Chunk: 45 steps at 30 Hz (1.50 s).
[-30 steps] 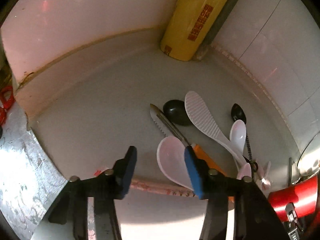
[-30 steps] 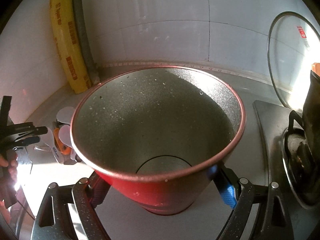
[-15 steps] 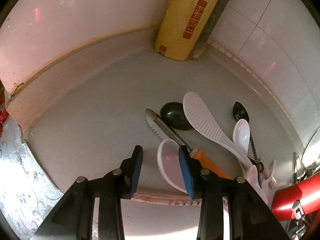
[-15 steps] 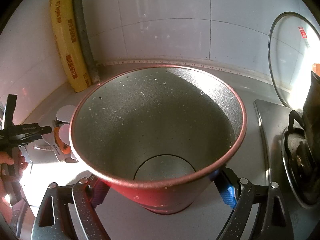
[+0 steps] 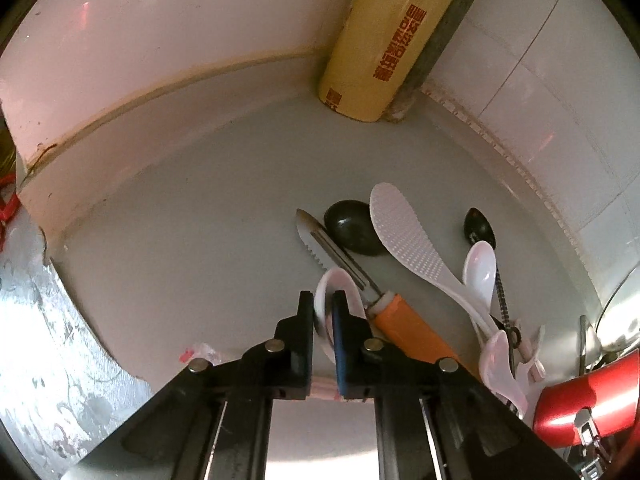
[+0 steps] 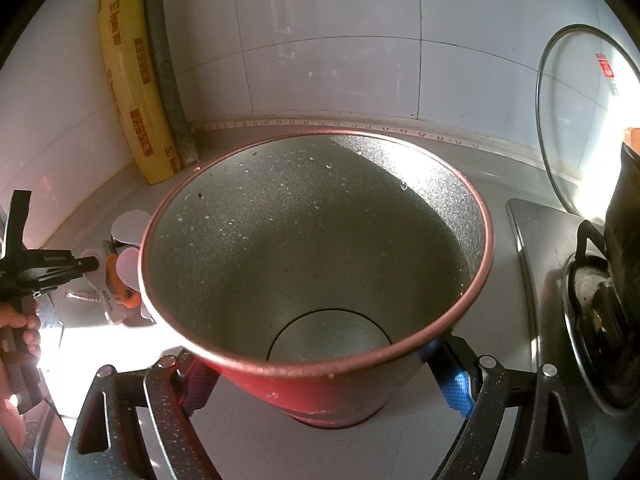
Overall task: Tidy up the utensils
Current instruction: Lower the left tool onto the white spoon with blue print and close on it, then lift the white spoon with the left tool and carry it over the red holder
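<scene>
The left gripper (image 5: pixel 323 320) is squeezing the thin rim of a smooth white plastic spoon (image 5: pixel 338 286), lying on the grey counter (image 5: pixel 192 240) beside the jagged peeler (image 5: pixel 332 254) with its orange handle. The right gripper (image 6: pixel 326 378) is hugging the round red pot (image 6: pixel 320 396), speckled grey inside

Left wrist view looks down, close, over its fingers (image 5: pixel 306 312) at the table (image 5: pixel 192 240) corner; right wrist view faces the tiled wall, close on the pot (image 6: pixel 316 248). Both share the yellow roll (image 5: pixel 384 36) and utensils
</scene>
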### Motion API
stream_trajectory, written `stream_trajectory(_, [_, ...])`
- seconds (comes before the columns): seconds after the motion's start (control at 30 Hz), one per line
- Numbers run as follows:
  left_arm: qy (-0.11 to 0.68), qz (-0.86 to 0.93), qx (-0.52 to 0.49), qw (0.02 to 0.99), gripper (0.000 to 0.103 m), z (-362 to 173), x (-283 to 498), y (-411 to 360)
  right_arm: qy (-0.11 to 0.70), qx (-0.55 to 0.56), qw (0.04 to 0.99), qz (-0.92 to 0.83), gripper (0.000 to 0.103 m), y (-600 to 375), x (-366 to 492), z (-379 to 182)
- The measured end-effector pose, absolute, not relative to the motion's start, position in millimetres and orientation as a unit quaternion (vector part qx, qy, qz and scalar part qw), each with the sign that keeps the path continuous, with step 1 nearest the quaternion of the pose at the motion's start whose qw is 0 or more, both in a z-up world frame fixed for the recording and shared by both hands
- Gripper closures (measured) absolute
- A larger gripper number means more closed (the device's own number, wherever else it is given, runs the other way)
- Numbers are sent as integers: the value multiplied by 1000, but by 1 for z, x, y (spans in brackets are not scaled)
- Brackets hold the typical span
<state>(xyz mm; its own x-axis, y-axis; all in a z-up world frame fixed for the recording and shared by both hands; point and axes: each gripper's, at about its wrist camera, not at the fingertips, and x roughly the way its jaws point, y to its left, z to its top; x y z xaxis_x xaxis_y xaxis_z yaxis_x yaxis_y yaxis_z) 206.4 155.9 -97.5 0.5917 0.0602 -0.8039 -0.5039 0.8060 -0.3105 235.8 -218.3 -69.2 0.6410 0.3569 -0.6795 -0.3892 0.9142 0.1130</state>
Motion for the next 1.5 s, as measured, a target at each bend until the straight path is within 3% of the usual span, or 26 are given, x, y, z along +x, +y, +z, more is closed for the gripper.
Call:
stream_trajectory(0.93, [348, 183, -233, 890, 97, -34, 153, 138, 368, -19, 904, 215, 12, -227, 232, -68])
stream_trajectory(1.5, [253, 164, -181, 936, 97, 61, 133, 111, 368, -25, 903, 218, 12, -224, 228, -67])
